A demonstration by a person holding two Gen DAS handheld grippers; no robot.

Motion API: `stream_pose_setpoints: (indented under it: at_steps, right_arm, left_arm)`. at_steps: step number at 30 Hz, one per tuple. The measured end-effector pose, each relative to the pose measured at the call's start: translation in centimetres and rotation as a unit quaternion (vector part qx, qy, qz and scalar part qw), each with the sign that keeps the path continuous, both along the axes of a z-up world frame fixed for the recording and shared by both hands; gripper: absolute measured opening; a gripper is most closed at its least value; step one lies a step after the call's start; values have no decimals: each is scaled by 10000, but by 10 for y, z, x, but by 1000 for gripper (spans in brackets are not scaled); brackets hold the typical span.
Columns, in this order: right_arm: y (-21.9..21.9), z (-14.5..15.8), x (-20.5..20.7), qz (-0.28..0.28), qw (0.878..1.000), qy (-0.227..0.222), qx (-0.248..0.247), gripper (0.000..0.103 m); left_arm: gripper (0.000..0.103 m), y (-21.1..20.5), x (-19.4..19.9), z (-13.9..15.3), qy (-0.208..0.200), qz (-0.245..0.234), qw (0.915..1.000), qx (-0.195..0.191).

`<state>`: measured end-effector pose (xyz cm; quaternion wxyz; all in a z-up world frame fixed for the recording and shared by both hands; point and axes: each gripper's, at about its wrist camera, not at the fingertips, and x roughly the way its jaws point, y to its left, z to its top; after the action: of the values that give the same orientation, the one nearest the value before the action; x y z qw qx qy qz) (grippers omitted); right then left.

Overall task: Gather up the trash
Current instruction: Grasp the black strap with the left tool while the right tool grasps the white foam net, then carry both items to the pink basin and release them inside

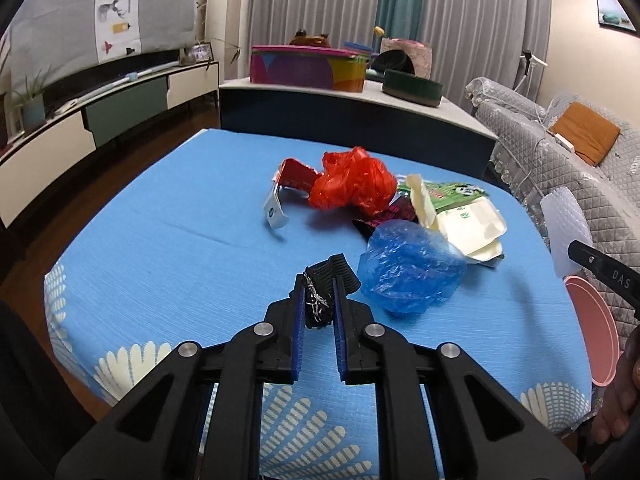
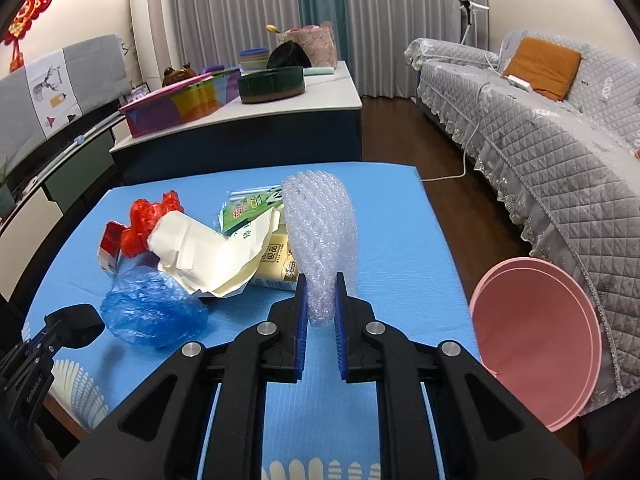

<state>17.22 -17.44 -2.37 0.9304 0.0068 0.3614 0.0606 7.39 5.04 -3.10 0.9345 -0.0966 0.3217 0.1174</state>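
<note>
My left gripper (image 1: 319, 286) is shut on a black ribbed strap (image 1: 326, 286) above the blue cloth of the table (image 1: 192, 208). My right gripper (image 2: 321, 284) is shut on a piece of bubble wrap (image 2: 320, 228), which stands upright; it also shows at the right in the left wrist view (image 1: 564, 224). On the table lies a pile of trash: a red plastic bag (image 1: 352, 184), a blue plastic bag (image 1: 408, 268), a cream carton (image 2: 208, 256), a green wrapper (image 2: 250, 206), a red and white box (image 1: 286, 184) and a small yellow drink carton (image 2: 278, 266).
A pink round bin (image 2: 536, 348) stands beside the table's right edge, next to a grey quilted sofa (image 2: 552, 152). Behind the table is a white-topped counter (image 2: 280, 100) with colourful boxes. A TV cabinet (image 1: 100, 108) runs along the left wall.
</note>
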Motion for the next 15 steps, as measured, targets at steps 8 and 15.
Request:
stream_pose_setpoints:
  at_steps: [8,15]
  right_arm:
    - [-3,14,-22,-25,9999,-152,19,12]
    - [-22,26,-36,-109,9995,-295,44,12]
  left_arm:
    - [12,-15,-8,9,-90,-261,9995,126]
    - [12,-35,-15,26,-288,-508,9978,304]
